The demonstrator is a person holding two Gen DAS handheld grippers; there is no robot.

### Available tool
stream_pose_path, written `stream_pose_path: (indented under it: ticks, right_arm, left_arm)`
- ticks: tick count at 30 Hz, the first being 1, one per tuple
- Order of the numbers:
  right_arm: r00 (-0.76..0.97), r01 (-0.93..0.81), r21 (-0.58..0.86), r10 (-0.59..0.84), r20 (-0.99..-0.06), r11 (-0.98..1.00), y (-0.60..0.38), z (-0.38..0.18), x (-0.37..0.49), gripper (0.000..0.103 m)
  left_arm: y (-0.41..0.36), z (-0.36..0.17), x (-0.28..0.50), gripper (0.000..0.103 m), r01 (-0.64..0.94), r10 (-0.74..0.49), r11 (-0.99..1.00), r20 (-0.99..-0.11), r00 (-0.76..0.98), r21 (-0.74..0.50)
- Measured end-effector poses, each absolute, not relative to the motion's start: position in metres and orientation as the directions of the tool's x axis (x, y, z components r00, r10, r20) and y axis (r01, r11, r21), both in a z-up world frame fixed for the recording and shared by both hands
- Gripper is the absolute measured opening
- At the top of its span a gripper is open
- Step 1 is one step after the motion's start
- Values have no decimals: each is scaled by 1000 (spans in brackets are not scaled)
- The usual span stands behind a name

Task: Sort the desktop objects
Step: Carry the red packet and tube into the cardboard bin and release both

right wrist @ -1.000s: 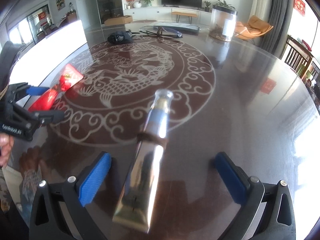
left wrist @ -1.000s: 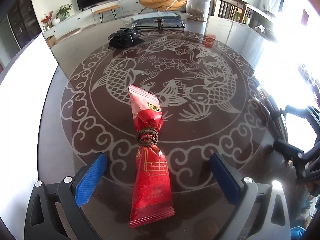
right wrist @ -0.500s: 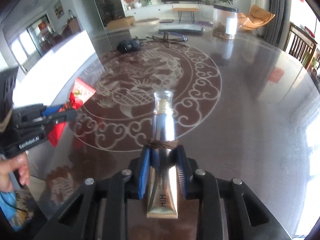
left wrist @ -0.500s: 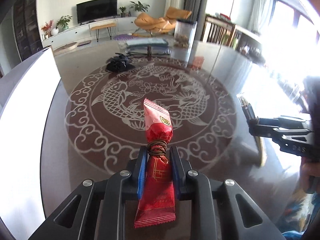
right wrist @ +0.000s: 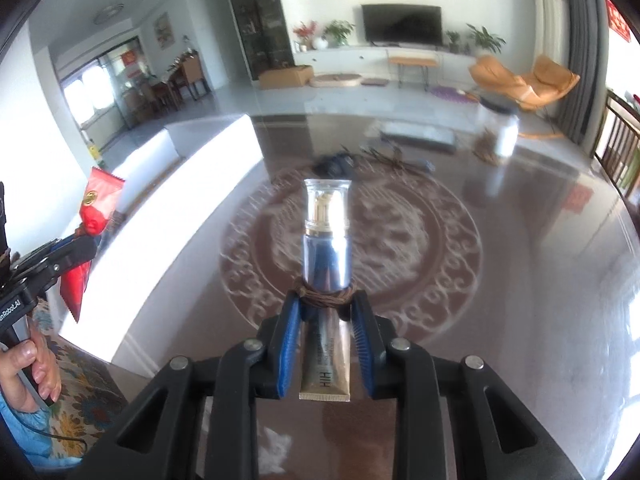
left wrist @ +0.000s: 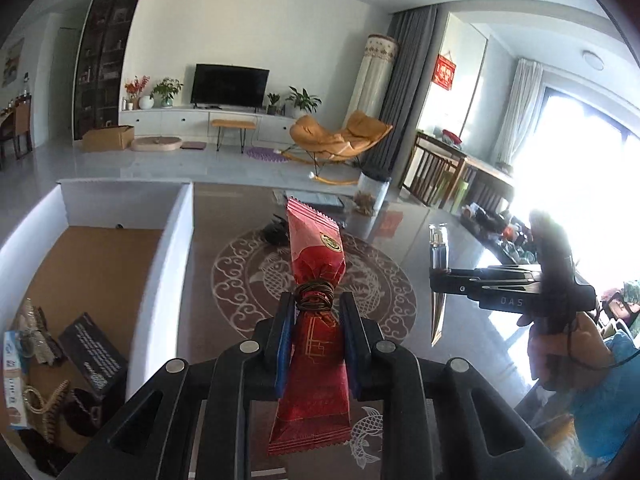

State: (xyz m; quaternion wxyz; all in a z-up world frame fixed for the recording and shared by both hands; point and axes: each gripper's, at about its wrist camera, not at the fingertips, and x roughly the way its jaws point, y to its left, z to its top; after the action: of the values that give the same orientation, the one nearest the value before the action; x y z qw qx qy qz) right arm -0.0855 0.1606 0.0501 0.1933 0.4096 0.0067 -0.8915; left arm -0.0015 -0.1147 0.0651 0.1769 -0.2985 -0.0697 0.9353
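Left wrist view showed the left gripper (left wrist: 314, 332) clamped on a red snack packet (left wrist: 316, 320) above the table (left wrist: 224, 240); the right gripper (right wrist: 326, 320) pinched a silver tube (right wrist: 326, 256) aloft.

My two wrist cameras look forward along their tongs, raised above the tabletop (left wrist: 224, 264), facing the television wall. Both share the tabletop's carved medallion and white box (right wrist: 192, 208).
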Motion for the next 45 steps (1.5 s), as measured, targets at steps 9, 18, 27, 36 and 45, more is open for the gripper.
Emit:
stream_pose_path:
  ticks: [9,18,27,36,45]
  right_arm:
    - [-551,590,188,-562,-617,-785,18,144,-115,27]
    - [-296,727,240,-609,-736,-643,-166,97,-134,27]
    - [-196,724,249,-538,-820,-643,-261,23,-154,45]
    - [-406,702,184,-599,-690,-688,-171,65,-153,91]
    - [-625,491,-118,-255,-738,-863,40,-31,-125,101]
  left_arm:
    - [-263,92,13,22,-39,148,-978,-556,-818,-203]
    - [-337,25,-6,22,115,64,-974,-721,-690,-197]
    - [-367,-22,-32,64,254,-13,-956,-837,-546,-151]
    - [-365,-20,-21,95,304,-49,-939,-815,-577,-159]
    - [-265,31,-8,95,73,44,-989,-720,-693,-131]
